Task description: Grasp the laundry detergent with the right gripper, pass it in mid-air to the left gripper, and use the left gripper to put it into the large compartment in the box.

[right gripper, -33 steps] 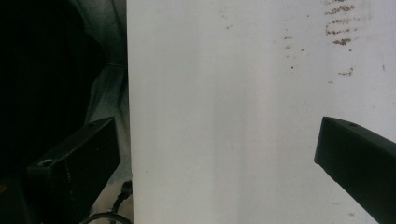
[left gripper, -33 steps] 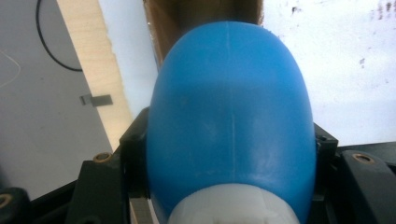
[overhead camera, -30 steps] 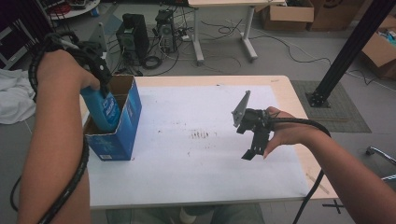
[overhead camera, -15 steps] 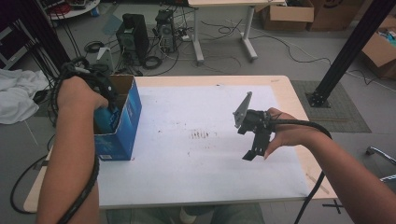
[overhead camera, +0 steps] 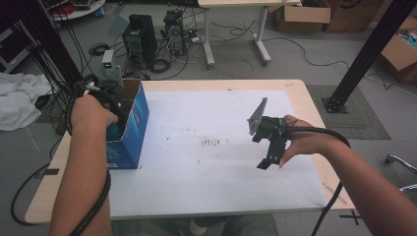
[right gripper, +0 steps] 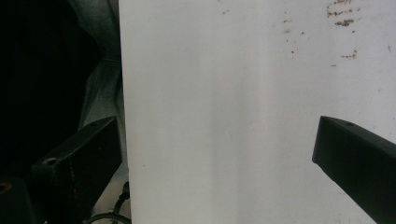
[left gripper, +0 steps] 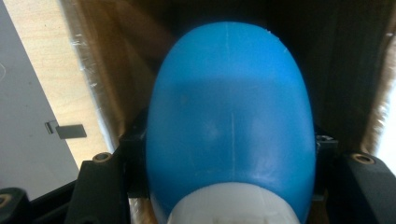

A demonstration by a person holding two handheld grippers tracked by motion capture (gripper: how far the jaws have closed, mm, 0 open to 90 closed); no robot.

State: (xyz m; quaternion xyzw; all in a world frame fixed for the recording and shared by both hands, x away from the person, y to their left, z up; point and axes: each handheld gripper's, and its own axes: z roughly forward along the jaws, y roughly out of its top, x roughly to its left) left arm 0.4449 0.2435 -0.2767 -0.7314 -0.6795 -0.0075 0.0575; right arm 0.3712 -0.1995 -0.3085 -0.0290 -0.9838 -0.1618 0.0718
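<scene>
Left gripper view: the left gripper [left gripper: 229, 186] clamps a blue bottle [left gripper: 229, 121] with a white cap between its jaws, inside the brown walls of a box [left gripper: 116, 70]. In the high view that gripper [overhead camera: 110, 105] dips into the open blue box [overhead camera: 135, 128] at the table's [overhead camera: 295, 88] left edge. The right gripper [overhead camera: 270, 147] hovers over the white sheet [overhead camera: 206, 162], jaws wide and empty.

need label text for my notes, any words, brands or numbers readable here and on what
None can be read.
Blue box: pale marks low on its side, too small and blurred.
Blue bottle: plain, no print showing.
White table cover: brown smudges, no writing.
</scene>
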